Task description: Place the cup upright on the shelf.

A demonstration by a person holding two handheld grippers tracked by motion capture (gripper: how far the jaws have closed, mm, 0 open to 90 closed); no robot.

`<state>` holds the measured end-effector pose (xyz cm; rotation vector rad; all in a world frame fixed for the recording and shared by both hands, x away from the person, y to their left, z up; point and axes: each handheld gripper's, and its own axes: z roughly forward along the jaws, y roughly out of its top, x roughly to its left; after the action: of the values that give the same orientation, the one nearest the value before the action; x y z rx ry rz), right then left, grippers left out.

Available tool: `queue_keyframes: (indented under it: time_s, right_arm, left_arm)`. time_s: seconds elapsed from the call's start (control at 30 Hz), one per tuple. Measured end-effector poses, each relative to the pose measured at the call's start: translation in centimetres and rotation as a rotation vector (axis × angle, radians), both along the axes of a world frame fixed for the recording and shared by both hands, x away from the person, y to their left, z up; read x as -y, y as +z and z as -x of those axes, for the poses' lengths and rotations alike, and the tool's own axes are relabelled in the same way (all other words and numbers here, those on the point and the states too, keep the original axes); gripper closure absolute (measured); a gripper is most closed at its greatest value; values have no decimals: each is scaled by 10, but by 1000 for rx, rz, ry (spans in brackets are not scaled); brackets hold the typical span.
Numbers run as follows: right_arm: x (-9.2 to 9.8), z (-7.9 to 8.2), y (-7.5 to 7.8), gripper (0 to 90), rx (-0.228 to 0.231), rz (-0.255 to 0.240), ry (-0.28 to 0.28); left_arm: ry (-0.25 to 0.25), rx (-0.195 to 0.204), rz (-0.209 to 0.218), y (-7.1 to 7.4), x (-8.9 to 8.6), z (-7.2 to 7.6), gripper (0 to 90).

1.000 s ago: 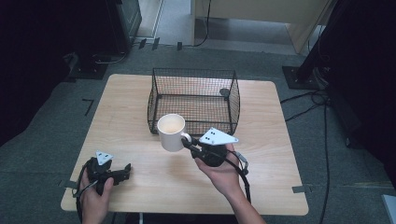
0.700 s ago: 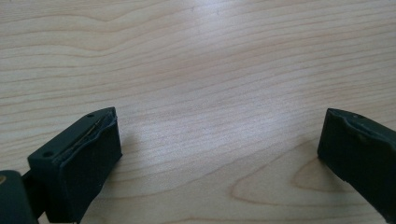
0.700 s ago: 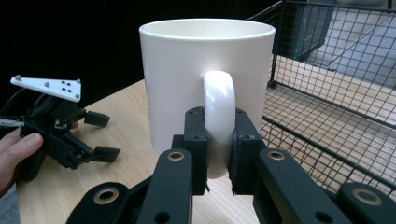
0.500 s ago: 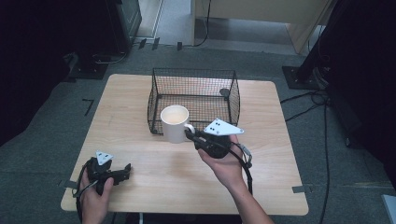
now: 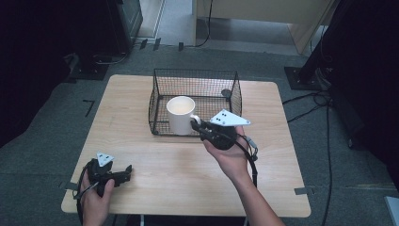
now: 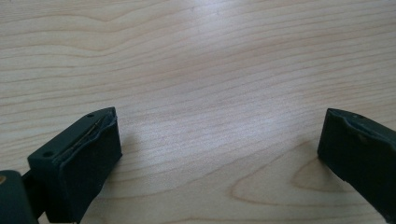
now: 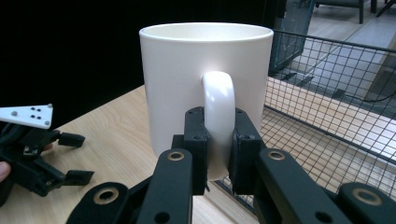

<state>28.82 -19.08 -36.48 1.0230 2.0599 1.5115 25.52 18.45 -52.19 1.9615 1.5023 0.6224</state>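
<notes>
Pinching its looped handle, the right claw [image 7: 218, 154] holds a plain, glossy white mug [image 7: 205, 79] upright.

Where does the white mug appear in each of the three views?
High view: the white mug is at centre, at the wire basket's front wall, its handle held by the right gripper.
Left gripper view: bare wooden table between open fingers.
Right gripper view: the mug is at centre, fingers clamping its handle.
Shared landmark: the basket.

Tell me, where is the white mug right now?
In the high view the white mug hangs mid-table at the wire basket's front left corner, held by its handle in the right tongs.
</notes>
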Motion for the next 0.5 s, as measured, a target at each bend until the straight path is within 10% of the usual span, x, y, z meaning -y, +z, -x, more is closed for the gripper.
queue_keyframes:
  time_s: [0.5]
  right_arm:
    - [3, -37, 9, 805, 1, -12, -48]
  left_arm:
    - [1, 2, 1, 0, 0, 0, 0]
